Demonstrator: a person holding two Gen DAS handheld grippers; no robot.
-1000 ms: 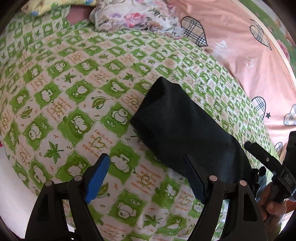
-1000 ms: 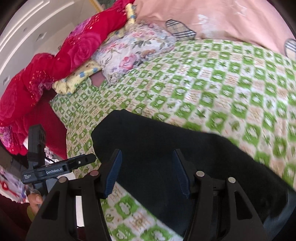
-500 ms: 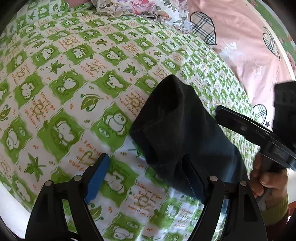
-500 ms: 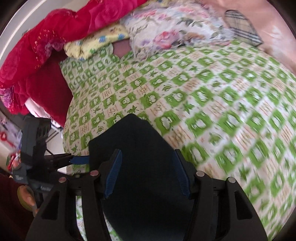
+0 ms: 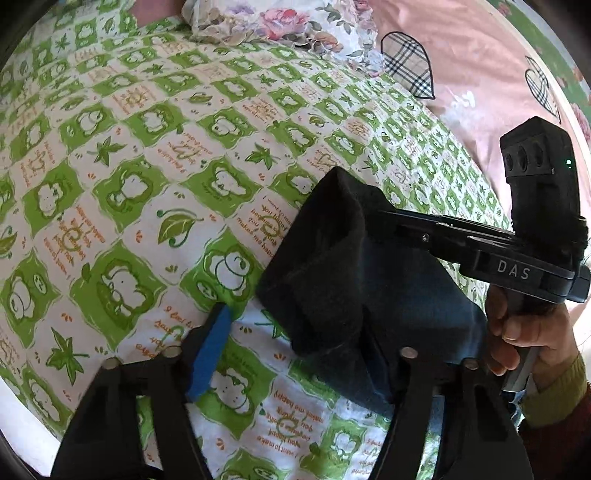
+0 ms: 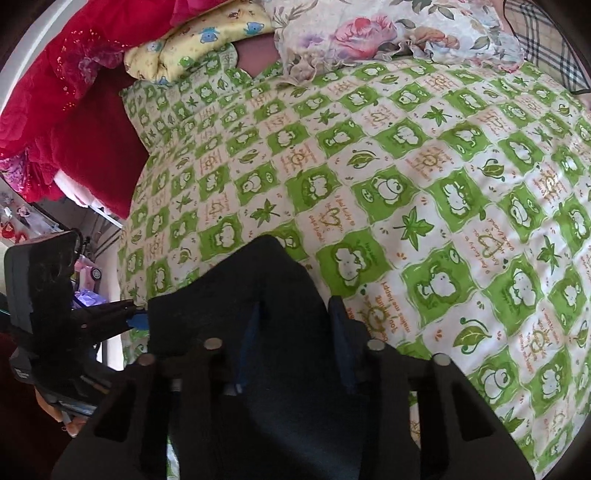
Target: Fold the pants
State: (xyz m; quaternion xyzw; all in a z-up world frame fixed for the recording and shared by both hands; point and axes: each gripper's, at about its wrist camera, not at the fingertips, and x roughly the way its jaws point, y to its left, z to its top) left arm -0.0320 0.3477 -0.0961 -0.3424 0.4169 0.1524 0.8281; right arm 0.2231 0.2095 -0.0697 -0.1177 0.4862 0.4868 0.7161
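The dark folded pants [image 5: 343, 280] lie bunched on the green-and-white checked bedsheet [image 5: 155, 177]. My left gripper [image 5: 295, 347] is open, its jaws on either side of the near edge of the bundle, with the right finger hidden under cloth. My right gripper [image 6: 291, 332] is open with its fingers pushed around and into the pants [image 6: 266, 288]; it shows from the side in the left wrist view [image 5: 424, 230], lying over the fabric. The left gripper shows at the left of the right wrist view [image 6: 125, 317].
A floral pillow [image 6: 388, 33] and a yellow pillow [image 6: 199, 40] sit at the head of the bed, with a red blanket [image 6: 74, 92] at the left. A pink quilt with plaid hearts [image 5: 461, 74] lies along the far side.
Both grippers have closed in on the pants. The right gripper has slid over the bundle, and the cloth has bunched up higher between them. The left jaws have narrowed.
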